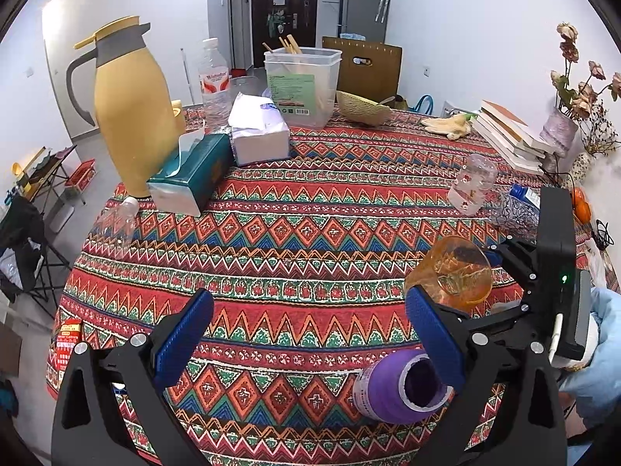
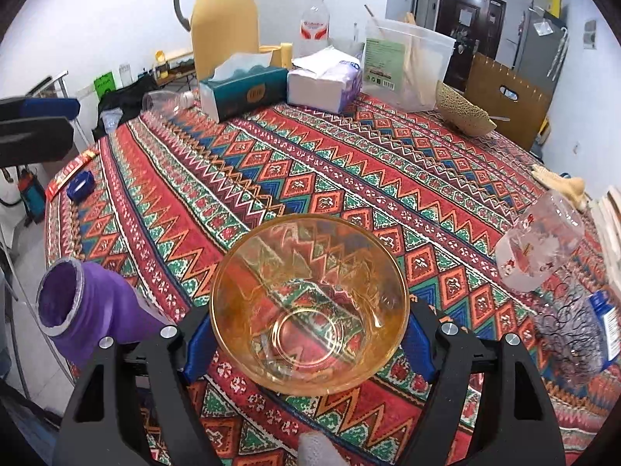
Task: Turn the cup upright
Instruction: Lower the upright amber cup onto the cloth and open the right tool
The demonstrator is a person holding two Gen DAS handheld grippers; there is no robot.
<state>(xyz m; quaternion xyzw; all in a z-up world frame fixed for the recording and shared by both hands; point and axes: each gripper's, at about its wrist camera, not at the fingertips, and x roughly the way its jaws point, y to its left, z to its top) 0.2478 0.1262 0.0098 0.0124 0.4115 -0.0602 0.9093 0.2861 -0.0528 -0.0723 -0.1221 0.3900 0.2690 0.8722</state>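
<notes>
Amber cup [image 2: 309,303]: 1 unit, pinched between the right gripper [image 2: 306,343] jaws above the tablecloth [image 2: 349,163]. Left gripper [image 1: 306,343] jaws spread. 1 purple cup [image 2: 89,310] lies at 9 o'clock.

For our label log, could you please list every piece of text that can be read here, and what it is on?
No text is legible in either view.
Clear plastic water bottle with a red and white label: blurred.
Clear square plastic tub, green sticker: too small.
Teal tissue box, gold emblem: unreadable.
Red packet at the table edge: blurred.
</notes>
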